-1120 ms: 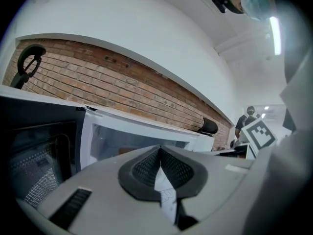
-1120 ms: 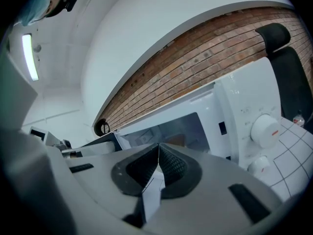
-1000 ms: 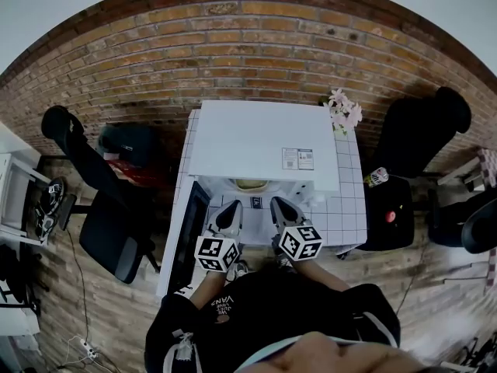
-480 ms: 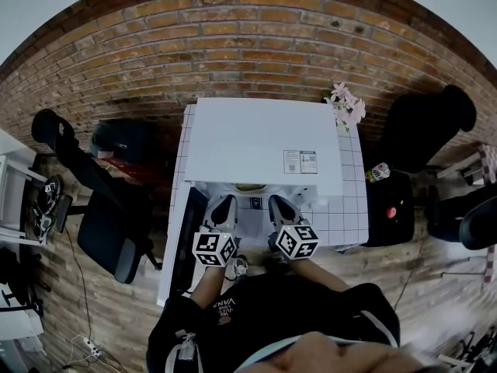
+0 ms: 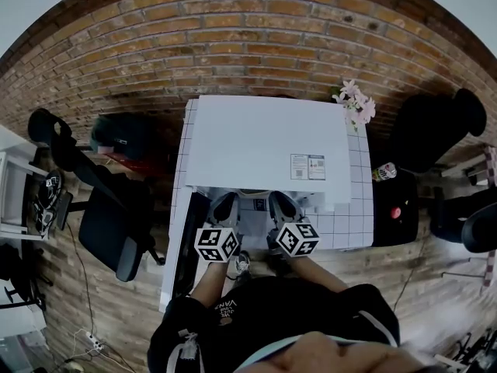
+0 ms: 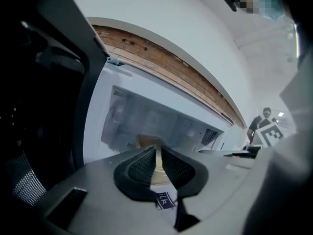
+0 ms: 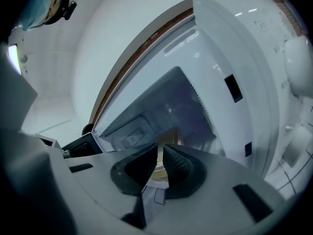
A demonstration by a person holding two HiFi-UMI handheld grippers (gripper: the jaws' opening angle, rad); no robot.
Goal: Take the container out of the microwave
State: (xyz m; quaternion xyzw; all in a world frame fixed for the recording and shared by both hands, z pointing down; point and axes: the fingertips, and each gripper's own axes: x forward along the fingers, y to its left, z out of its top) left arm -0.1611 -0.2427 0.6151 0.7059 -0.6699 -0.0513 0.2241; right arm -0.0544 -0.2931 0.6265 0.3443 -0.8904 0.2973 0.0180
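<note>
A white microwave [image 5: 264, 146] stands on a white tiled table [image 5: 353, 228], its dark door [image 5: 190, 239] swung open to the left. My left gripper [image 5: 225, 204] and right gripper [image 5: 281, 204] point side by side into the open cavity, both shut and holding nothing. In the left gripper view a cream container [image 6: 157, 169] shows through the slit between the shut fingers of the left gripper [image 6: 158, 150], sitting on the cavity floor. The right gripper [image 7: 160, 148] frames the same container [image 7: 159, 171]. From the head view, the microwave's top hides the container.
The open door [image 6: 44, 106] fills the left of the left gripper view. The microwave's control panel with a knob [image 7: 298, 62] lies right of the cavity. Pink flowers [image 5: 353, 103] stand at the table's back right corner. Black chairs [image 5: 101, 224] sit left; a bottle [image 5: 384, 172] stands right.
Both grippers have moved forward and down toward the microwave opening. The container, visible at the cavity's front edge before, is now hidden under the microwave's top in the head view.
</note>
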